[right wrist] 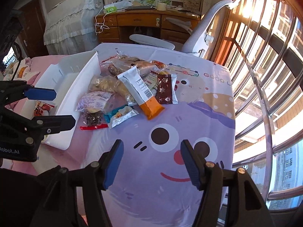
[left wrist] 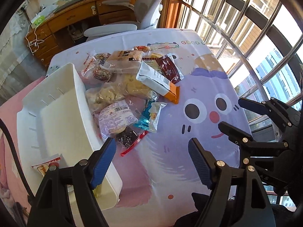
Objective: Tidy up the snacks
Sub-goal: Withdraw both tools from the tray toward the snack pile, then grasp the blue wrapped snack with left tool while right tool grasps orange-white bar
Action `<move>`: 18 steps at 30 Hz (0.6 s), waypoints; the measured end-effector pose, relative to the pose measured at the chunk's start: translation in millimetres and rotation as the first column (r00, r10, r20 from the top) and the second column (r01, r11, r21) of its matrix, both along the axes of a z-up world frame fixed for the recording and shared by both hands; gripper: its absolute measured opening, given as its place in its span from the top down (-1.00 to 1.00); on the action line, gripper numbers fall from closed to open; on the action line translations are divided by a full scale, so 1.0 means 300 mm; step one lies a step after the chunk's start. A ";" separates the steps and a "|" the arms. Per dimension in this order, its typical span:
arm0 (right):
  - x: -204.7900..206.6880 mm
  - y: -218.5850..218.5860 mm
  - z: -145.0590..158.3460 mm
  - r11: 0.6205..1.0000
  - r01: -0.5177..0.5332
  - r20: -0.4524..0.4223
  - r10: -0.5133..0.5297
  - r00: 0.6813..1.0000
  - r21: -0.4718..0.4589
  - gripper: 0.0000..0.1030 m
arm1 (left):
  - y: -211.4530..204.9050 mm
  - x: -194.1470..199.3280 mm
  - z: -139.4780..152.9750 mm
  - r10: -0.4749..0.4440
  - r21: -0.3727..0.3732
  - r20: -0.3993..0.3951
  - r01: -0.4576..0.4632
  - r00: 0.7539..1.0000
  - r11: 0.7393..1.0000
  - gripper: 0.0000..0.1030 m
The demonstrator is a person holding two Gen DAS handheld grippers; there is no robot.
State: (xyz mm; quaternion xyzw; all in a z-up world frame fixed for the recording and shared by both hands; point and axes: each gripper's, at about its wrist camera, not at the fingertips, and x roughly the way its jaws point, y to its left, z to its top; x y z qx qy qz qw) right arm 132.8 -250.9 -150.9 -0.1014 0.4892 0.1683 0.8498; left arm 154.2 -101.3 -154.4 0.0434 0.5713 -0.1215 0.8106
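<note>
A pile of wrapped snacks (left wrist: pixel 128 87) lies on the cartoon tablecloth (left wrist: pixel 189 160), right beside a white plastic bin (left wrist: pixel 56 117). A white-and-orange packet (left wrist: pixel 157 79) and a dark red packet (left wrist: pixel 169 69) lie on top of it. One small red-and-white snack packet (left wrist: pixel 47 165) sits in the bin's near corner. My left gripper (left wrist: pixel 151 141) hangs open over the bin's near wall and the cloth, holding nothing. My right gripper (right wrist: pixel 151 142) is open over the cartoon face, short of the pile (right wrist: pixel 128 87), and also empty. In the right wrist view the bin (right wrist: pixel 85 79) and the left gripper (right wrist: pixel 64 108) are at the left.
A barred window (right wrist: pixel 265 75) runs along the table's right edge. A grey office chair (right wrist: pixel 198 37) stands at the far edge, with a wooden desk (right wrist: pixel 140 22) and a covered bed (right wrist: pixel 66 28) behind it. Pink bedding (right wrist: pixel 17 71) lies left of the bin.
</note>
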 end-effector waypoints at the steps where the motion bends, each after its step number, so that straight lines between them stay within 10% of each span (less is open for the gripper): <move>1: 0.015 -0.002 -0.009 1.000 -0.011 0.004 0.011 1.000 -0.001 -0.23 | -0.007 0.018 -0.013 -0.001 0.002 -0.011 0.001 1.000 1.000 -0.51; 18: 0.241 0.048 -0.225 0.973 -0.231 0.097 0.232 0.968 -0.021 -0.23 | -0.100 0.295 -0.236 -0.086 0.077 -0.078 0.092 0.993 0.993 -0.52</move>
